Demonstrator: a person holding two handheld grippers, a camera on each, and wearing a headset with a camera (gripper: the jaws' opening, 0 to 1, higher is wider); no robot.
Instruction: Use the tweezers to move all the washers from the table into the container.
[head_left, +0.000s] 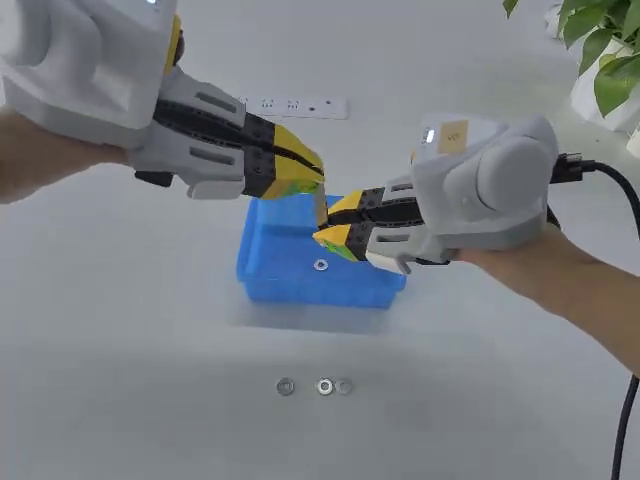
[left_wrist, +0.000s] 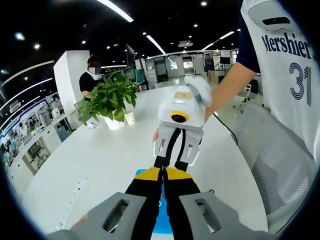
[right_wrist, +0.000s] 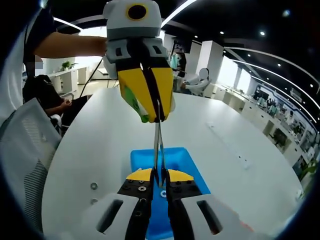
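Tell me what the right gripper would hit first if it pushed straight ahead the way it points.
Probably the left gripper: the tweezers run from the right gripper straight to its yellow tips, above the blue container. Depth is unclear.

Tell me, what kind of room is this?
Probably a big open office or showroom: there is a long white table, strip lights on a dark ceiling, and a person sitting farther back.
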